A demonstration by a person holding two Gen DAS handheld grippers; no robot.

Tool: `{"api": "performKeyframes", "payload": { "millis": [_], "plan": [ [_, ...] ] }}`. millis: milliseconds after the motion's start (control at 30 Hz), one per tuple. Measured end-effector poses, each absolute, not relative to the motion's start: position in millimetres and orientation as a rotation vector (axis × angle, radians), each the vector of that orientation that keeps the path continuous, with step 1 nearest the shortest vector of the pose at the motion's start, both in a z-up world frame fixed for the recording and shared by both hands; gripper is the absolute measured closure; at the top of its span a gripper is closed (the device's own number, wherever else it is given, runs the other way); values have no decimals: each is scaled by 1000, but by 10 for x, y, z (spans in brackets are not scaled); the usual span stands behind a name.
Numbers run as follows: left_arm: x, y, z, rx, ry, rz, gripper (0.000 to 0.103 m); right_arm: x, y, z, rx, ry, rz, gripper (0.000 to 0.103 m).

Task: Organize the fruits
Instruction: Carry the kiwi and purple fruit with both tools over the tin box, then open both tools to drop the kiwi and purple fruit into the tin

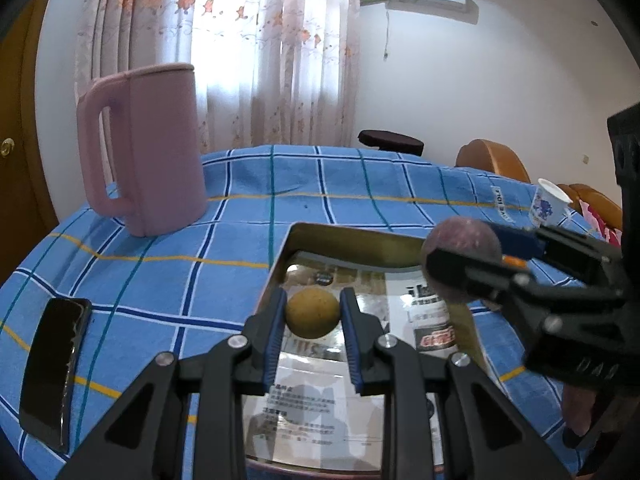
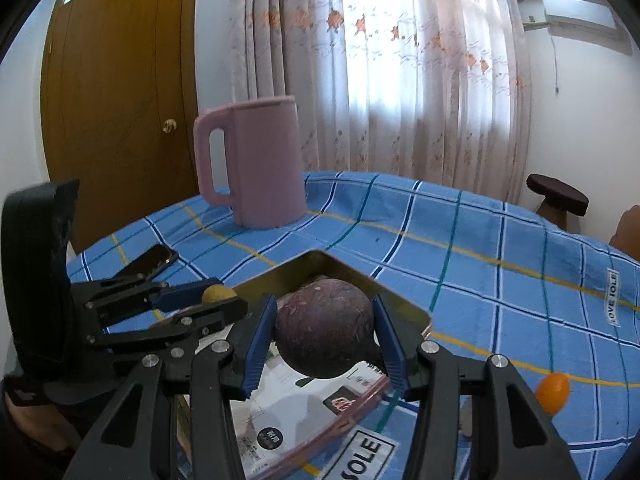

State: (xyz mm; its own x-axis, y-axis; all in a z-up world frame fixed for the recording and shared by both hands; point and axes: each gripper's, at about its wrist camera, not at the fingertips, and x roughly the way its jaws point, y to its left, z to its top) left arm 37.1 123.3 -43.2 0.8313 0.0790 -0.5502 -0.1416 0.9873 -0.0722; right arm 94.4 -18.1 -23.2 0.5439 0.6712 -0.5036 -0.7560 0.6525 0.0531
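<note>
Left wrist view: the left gripper (image 1: 313, 316) sits at six o'clock, its blue pads pressed against a small tan round fruit (image 1: 312, 312) held between them. Beneath it lies a shiny metal tray (image 1: 352, 238) with printed writing on its floor, resting on a blue checked tablecloth (image 1: 224, 208). At three o'clock the right gripper (image 1: 466, 258) comes in from the side, clamped on a larger dark purple fruit (image 1: 460, 242) above the tray's far right rim. A pink jug (image 1: 156, 152) stands at ten o'clock, a black phone (image 1: 54, 364) lies at eight o'clock, and a paper cup (image 1: 548, 202) stands at the table edge near three o'clock.

Right wrist view: the right gripper (image 2: 326, 332) at six o'clock has its jaws part-way apart, closed around the purple fruit (image 2: 326, 328), which hangs over the tray (image 2: 348, 270). The left gripper (image 2: 216, 300) at nine o'clock carries the tan fruit (image 2: 218, 294). A small orange fruit (image 2: 552, 390) lies loose on the cloth at four o'clock.

Judged from this, both fruits are being carried to the tray. Next, each gripper likely needs lowering to the tray floor before release, with the fruits set apart so they do not roll together; the orange fruit remains to be collected.
</note>
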Motion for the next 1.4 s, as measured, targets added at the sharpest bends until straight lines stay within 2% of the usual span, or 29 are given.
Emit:
{"api": "performKeyframes", "payload": {
  "millis": [600,667,700,767,800,867,933,1133,1400],
  "plan": [
    [381,1281,-464,-99,586,155,73,1011,50,-518,-205,616,872,51],
    [364,1257,-459,-92,585,170,72,1012,40,-507,-212,620,861,44],
    [356,1256,-457,-96,584,170,69,1013,23,-499,-214,618,846,41],
    [302,1251,-435,-113,568,183,48,997,-53,-464,-210,609,830,39],
    [263,1238,-412,-115,555,186,42,970,-126,-431,-205,603,825,39],
    [181,1168,-358,-106,524,180,23,893,-307,-361,-208,576,805,39],
    [109,1075,-313,-101,498,163,15,797,-559,-286,-231,536,749,39],
    [61,638,-291,-89,493,50,10,585,-1394,-293,-231,538,611,39],
    [152,192,-390,-38,547,-27,8,542,-1759,-545,-250,609,591,39]
  ]
}}
